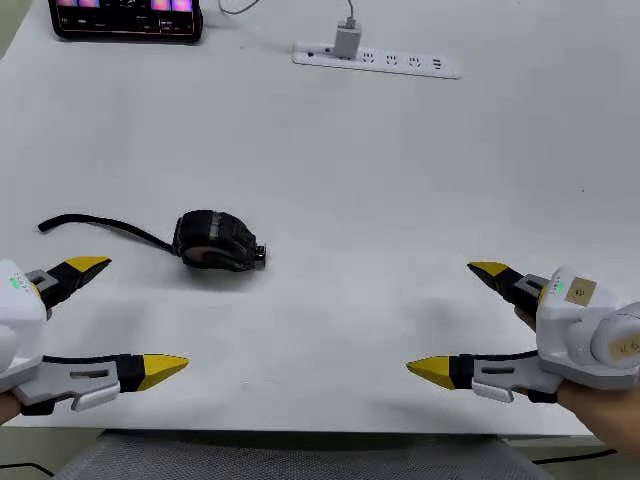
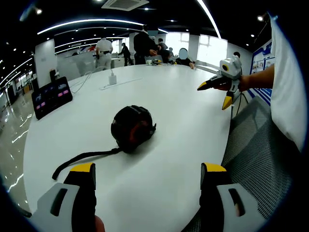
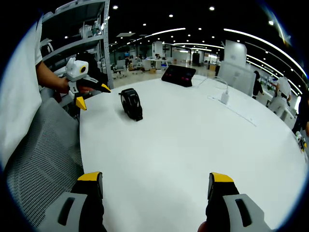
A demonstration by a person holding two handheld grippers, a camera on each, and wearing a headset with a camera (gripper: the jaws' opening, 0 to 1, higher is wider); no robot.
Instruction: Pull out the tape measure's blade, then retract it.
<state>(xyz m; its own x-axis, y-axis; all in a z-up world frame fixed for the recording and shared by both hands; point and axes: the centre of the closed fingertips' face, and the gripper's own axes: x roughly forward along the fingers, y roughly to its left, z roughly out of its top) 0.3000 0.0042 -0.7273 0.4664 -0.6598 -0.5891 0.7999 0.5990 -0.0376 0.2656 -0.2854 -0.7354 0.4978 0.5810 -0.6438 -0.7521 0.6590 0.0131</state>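
Note:
A black tape measure (image 1: 213, 241) with a black wrist strap (image 1: 95, 225) trailing left lies on the white table (image 1: 380, 170), left of centre. It also sits ahead of my left gripper's jaws as the tape measure (image 2: 132, 127), and farther off as the tape measure (image 3: 131, 103). My left gripper (image 1: 125, 318) hovers open near the front left edge, short of the tape measure, nothing between its yellow-tipped fingers. My right gripper (image 1: 460, 320) is open at the front right, well away from it. The left gripper (image 3: 91, 95) and the right gripper (image 2: 215, 94) each appear in the other's view.
A white power strip (image 1: 378, 58) with a plugged-in charger (image 1: 347, 40) lies at the back of the table. A dark tablet (image 1: 127, 18) with a lit screen stands at the back left. A grey mesh chair (image 3: 43, 164) sits at the near edge. People stand in the distance.

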